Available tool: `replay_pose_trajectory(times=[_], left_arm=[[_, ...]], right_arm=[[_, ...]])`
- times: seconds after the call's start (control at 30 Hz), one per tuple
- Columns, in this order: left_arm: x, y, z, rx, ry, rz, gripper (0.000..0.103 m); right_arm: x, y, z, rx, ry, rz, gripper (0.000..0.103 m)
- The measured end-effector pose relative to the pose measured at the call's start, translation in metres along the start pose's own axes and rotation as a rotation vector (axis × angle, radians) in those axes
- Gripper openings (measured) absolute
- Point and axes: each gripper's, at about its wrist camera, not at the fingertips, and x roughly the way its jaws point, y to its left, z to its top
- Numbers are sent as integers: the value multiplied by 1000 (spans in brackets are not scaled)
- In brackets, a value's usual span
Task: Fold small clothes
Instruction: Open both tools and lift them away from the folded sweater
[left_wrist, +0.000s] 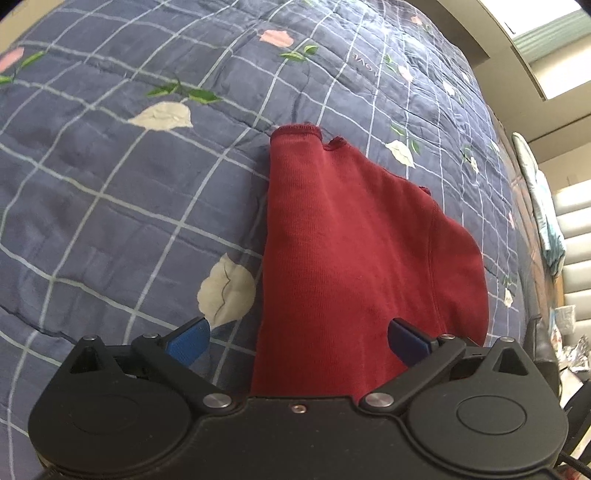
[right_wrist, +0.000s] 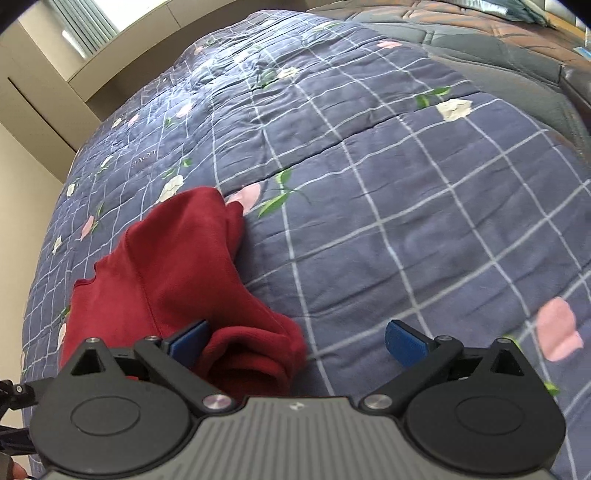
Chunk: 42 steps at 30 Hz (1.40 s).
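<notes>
A small dark red garment (left_wrist: 351, 243) lies folded lengthwise on the blue checked quilt (left_wrist: 110, 206). Its narrow hemmed end points away from me in the left wrist view. My left gripper (left_wrist: 299, 339) is open just over the garment's near end; one blue pad is above the quilt, the other above the red cloth, and neither pinches it. In the right wrist view the red garment (right_wrist: 177, 266) lies at the lower left, with a bunched fold near my left blue pad. My right gripper (right_wrist: 295, 341) is open, mostly over bare quilt (right_wrist: 406, 221).
The quilt carries white grid lines and printed leaves and pink petals. A beige wall and a window (right_wrist: 85, 22) stand past the bed's far side. A padded headboard and clutter (left_wrist: 569, 295) sit at the right edge of the left wrist view.
</notes>
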Motion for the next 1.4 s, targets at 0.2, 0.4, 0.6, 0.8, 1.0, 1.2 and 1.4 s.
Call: replay_pose_trajectory(times=[0.2,0.4,0.6,0.8,1.0,1.2,1.4], left_arm=[[-14,-8,-5,24,-16,12,102],[-43,-28,-11,79,-56,24,102],[-80,-56,-22,160,-147,59,102],[-121,-83,-43,187,-258,94,102],[-172,-111,-79,191,-372,160,102],[-230,-139,-136,190,-468,215,102],[-280,-156,-204,153,-547,247,102]], right_arm=[[-33,11,1,-32,-48,1,103],[-83,32,2,-138,-148,28,103],[-128,45,1,-203,-236,67,103],[-168,47,-5,-296,-290,92,103],[-232,31,-9,-381,-359,147,103],[-305,10,-20,-439,-398,209,103],[-365,-9,-44,-478,-406,267,103]])
